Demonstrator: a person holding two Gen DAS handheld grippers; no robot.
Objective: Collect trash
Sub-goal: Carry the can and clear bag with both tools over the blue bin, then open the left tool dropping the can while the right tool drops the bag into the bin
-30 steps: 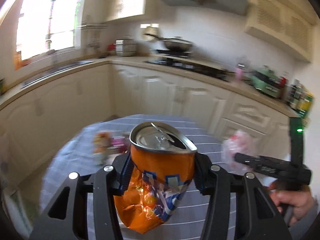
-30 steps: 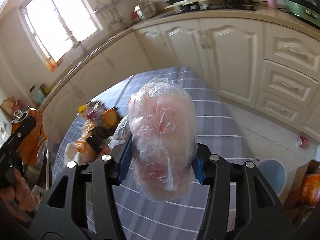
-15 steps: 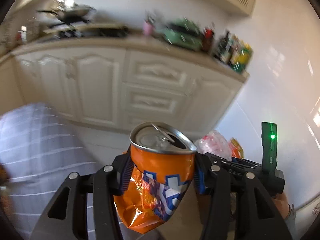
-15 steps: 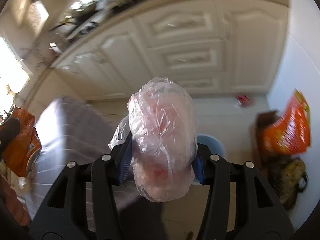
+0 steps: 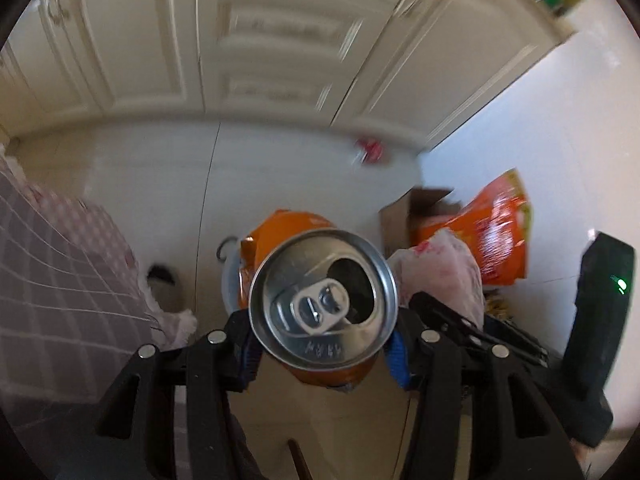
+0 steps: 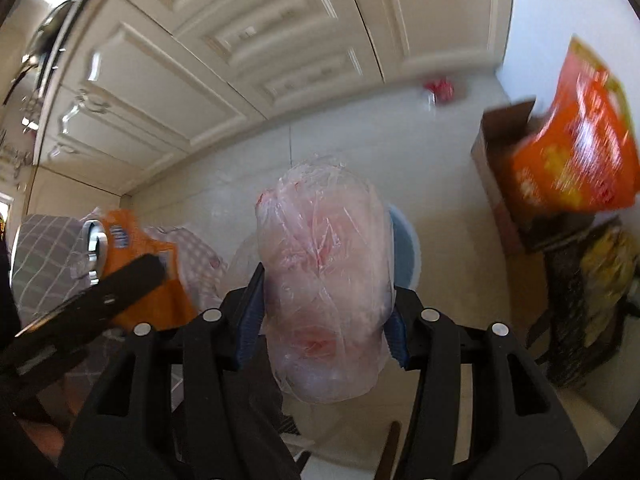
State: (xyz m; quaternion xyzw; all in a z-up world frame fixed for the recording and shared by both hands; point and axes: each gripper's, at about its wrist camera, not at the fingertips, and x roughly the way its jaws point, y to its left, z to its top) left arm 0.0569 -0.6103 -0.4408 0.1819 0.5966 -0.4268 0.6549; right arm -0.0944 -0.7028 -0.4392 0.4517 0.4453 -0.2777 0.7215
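Up close, crushed orange can, tab open.

- Soda can: shiny bare-metal lid, glossy orange printed wall, crumpled.
- Plastic bag: thin, translucent, crinkled film.
- Left hand-held gripper and right hand-held gripper: matt black plastic with bright metal screw heads and blue ribbed pads.
- Cabinet doors: smooth, semi-gloss cream panels.
- Floor: glossy pale tile.
- Cardboard box: matt brown.

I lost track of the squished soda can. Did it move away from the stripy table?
Yes. The can, gripped in the left gripper, swung off the table toward the cabinets and now points down over the floor.
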